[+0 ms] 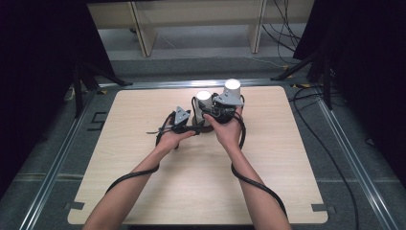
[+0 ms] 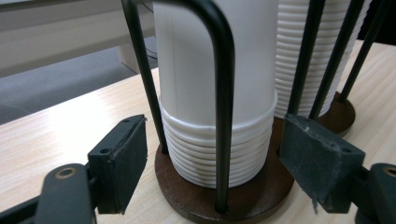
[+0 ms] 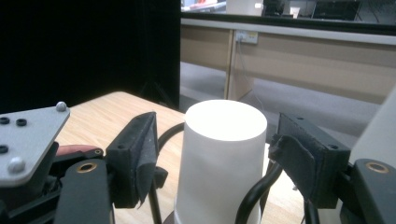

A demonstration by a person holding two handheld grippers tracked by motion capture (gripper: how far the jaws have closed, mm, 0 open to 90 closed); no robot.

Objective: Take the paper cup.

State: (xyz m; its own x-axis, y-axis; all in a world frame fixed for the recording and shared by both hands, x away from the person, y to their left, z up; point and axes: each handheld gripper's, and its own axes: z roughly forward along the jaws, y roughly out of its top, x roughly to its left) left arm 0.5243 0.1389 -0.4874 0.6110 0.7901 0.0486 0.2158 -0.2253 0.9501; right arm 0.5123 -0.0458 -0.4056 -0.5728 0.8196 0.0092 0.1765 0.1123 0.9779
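Two stacks of white paper cups stand upside down in black wire holders near the far edge of the tabletop (image 1: 143,191), about midway along it. The nearer stack (image 1: 203,103) sits in a holder with a round brown base (image 2: 205,205) and black rods (image 2: 223,93) arching over it; the taller stack (image 1: 232,88) stands just beside it, to the right in the high view.

The left gripper (image 2: 212,168) sits low at the nearer stack's foot. In the left gripper view its fingers (image 2: 123,158) stand partly open on either side of the brown base and the lower cup rims, one pad to each side — neither pad presses on a cup or a rod, and clear gaps show on both sides.

The right gripper (image 3: 215,158) is higher, at the top of the same stack. In the right gripper view its fingers (image 3: 137,154) flank the uppermost cup (image 3: 219,158), also partly open. The left pad sits just beside the cup wall and the right pad stands a little apart — I cannot tell whether either one actually touches the cup. The left gripper's grey plate (image 3: 28,140) shows at the left of that view.
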